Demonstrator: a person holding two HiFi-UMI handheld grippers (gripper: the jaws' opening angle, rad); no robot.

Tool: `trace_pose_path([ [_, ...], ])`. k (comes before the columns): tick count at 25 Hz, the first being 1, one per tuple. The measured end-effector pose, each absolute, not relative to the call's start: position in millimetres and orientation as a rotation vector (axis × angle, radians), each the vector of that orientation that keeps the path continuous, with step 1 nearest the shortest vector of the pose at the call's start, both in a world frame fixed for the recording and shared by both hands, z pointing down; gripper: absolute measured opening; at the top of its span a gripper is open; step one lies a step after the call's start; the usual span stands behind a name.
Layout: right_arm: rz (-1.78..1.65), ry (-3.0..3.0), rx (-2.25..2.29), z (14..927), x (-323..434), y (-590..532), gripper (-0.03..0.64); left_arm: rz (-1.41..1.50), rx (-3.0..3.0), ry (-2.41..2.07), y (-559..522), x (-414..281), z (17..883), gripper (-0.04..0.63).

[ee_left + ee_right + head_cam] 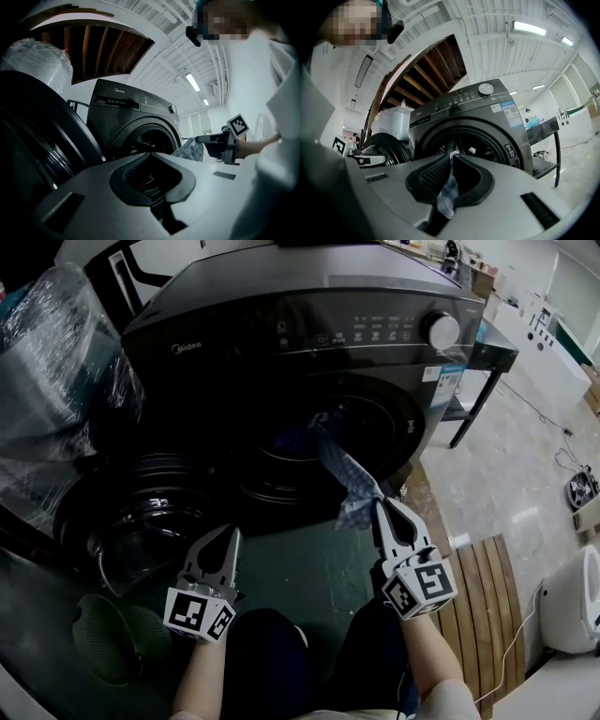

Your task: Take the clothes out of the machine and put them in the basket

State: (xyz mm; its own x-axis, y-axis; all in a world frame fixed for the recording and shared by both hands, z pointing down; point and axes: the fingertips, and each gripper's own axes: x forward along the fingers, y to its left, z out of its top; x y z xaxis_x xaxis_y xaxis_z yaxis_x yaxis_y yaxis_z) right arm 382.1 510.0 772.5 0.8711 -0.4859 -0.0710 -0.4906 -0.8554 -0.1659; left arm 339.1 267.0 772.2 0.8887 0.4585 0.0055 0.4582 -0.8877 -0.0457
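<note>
A dark front-loading washing machine stands with its round door swung open to the left. A blue-and-white patterned cloth stretches from the drum opening to my right gripper, which is shut on its end. In the right gripper view the cloth hangs pinched between the closed jaws of the right gripper. My left gripper hovers in front of the door, shut and holding nothing, with its jaws meeting in the left gripper view. A green basket sits at the lower left.
A plastic-wrapped bundle stands left of the machine. A black metal table is at the machine's right. Wooden slats and a white appliance lie on the floor to the right. The person's knees are at the bottom.
</note>
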Motion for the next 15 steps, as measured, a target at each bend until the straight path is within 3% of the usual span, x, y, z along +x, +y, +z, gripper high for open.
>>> trace_pose_path([
  [15, 0.005, 0.727, -2.854, 788.9, 347.3, 520.6, 0.029, 0.009, -3.033, -0.705, 267.8, 331.6, 770.7, 0.021],
])
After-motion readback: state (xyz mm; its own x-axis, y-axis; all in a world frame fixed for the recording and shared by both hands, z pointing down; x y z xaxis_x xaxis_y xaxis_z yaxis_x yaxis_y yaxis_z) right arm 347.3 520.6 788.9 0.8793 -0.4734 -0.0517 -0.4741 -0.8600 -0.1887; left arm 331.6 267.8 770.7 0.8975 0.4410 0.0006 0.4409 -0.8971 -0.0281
